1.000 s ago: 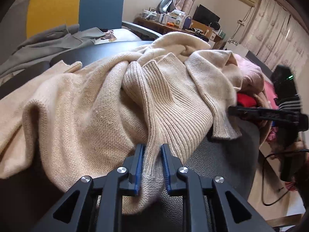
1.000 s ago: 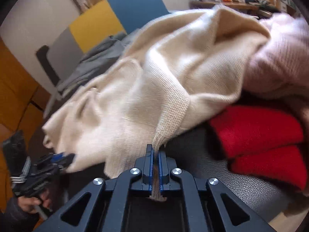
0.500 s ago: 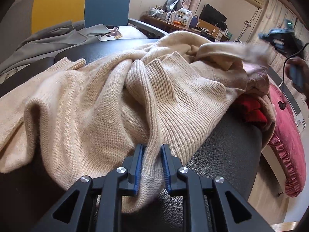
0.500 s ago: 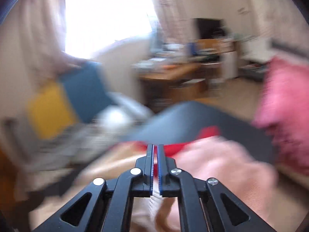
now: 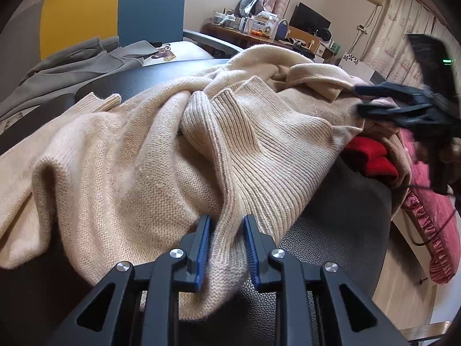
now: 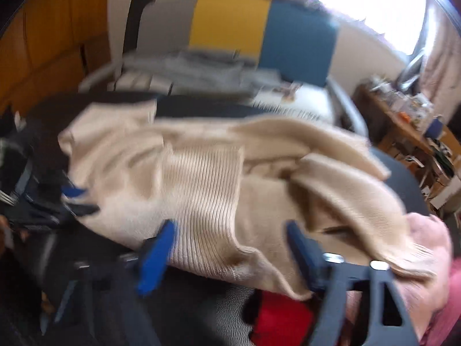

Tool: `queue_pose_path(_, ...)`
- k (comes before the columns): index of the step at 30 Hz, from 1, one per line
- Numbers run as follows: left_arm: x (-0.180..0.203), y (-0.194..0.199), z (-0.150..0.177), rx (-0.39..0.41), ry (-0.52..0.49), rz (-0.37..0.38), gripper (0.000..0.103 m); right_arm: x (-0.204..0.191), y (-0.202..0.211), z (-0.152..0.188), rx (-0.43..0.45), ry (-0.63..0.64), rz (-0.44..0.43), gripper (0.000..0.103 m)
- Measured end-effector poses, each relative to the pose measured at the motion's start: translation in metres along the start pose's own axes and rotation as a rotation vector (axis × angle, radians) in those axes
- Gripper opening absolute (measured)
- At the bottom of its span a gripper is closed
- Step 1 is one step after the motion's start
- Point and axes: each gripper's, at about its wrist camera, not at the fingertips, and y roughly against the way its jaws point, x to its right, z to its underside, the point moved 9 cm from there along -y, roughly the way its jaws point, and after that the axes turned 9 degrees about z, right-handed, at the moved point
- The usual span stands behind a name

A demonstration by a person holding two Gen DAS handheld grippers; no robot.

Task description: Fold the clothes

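On the dark padded seat (image 5: 340,216) in front of you the cream sweater (image 5: 144,158) lies rumpled, and your left gripper (image 5: 226,248) pinches a fold of its ribbed hem, jaws just easing apart, likely to anchor that edge. Your right gripper (image 6: 230,248) hangs over the far side with jaws spreading and nothing between them, probably freed to take a new hold.

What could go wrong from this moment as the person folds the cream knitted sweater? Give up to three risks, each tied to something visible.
1. The left gripper has the cream knitted sweater between opening jaws; the hem could slip out.
2. The right gripper is opening, nothing pinched, over bunched fabric; it might grab several layers.
3. The red garment and pink knit lie against the sweater and could be dragged along.
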Motion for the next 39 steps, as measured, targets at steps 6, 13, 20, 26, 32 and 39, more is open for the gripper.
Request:
queue_pose_path(6, -0.001, -0.001, 0.0, -0.002, 0.009, 0.003, 0.024, -0.002, -0.053, 0.027, -0.161, -0.05, -0.179, 0.065)
queue_pose_path(13, -0.003, -0.002, -0.003, -0.004, 0.031, 0.008, 0.024, -0.028, -0.073, 0.043, -0.199, 0.005, -0.251, 0.04)
queue_pose_path(20, -0.005, -0.004, -0.006, 0.037, 0.053, 0.021, 0.029, -0.056, -0.069, 0.065, -0.222, 0.01, -0.342, 0.103)
queue_pose_path(26, -0.008, -0.005, -0.009, 0.005, 0.078, 0.033, 0.03, -0.068, -0.068, 0.08, -0.226, 0.075, -0.219, 0.103)
queue_pose_path(32, -0.005, -0.008, -0.011, -0.015, 0.04, 0.007, 0.03, -0.076, -0.048, 0.089, -0.199, 0.081, -0.195, 0.061)
queue_pose_path(39, -0.005, -0.001, -0.012, 0.009, 0.037, 0.002, 0.006, -0.082, -0.03, 0.106, -0.186, 0.075, -0.177, 0.041)
